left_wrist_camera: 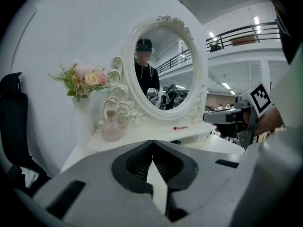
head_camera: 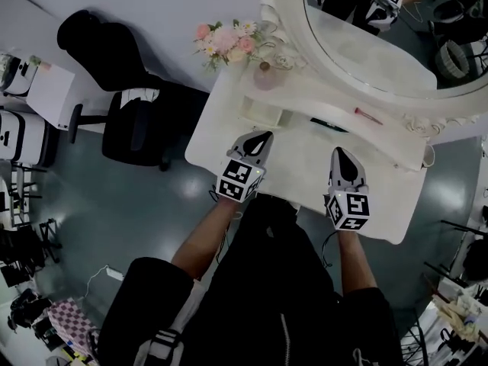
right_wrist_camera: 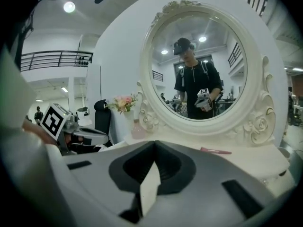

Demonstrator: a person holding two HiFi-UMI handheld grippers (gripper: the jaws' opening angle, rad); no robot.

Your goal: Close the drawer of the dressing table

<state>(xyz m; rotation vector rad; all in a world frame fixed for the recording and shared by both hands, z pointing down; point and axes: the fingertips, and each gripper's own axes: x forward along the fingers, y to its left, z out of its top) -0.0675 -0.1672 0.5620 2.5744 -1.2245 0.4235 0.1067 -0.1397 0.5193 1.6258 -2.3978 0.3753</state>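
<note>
The left gripper [head_camera: 261, 137] and right gripper [head_camera: 340, 152] hang above the white dressing table [head_camera: 301, 175]. Both are clenched, holding nothing.

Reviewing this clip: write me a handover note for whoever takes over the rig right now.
Grippers: the left tongs and the right tongs are both shut and empty, side by side over the dressing table.
Things: the drawer is not clearly shown. A pale box shape by the raised shelf may be it, sticking out.
Done: nothing visibly.
Left: reach the drawer and push it shut.
</note>
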